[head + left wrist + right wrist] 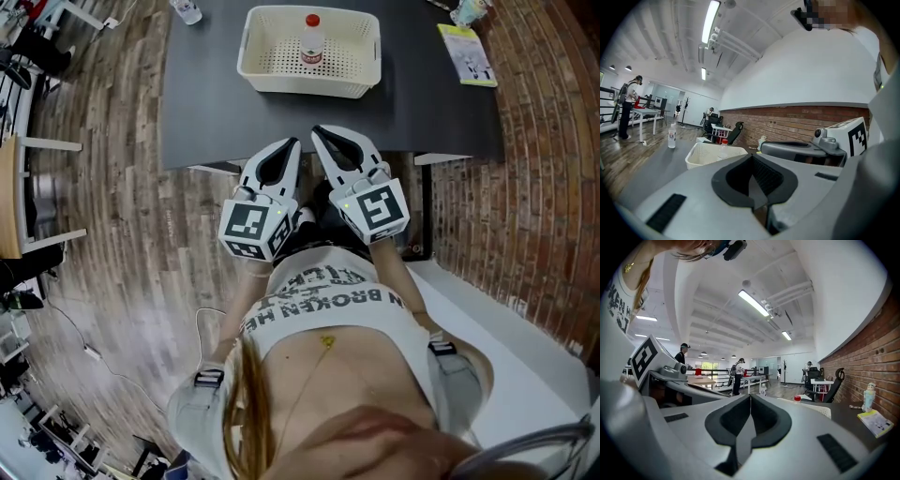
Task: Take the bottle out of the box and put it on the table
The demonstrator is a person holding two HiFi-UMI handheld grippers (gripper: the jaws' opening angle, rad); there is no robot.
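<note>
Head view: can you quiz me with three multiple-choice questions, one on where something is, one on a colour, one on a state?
1. Where is the bottle? A on the floor; B in the basket; C in a gripper.
2. Its cap is: A red; B blue; C green.
3. The left gripper and right gripper are: A wide open; B holding the bottle; C shut, empty.
B: it stands inside the basket. A: the cap shows red. C: both pairs of jaws meet on nothing.
</note>
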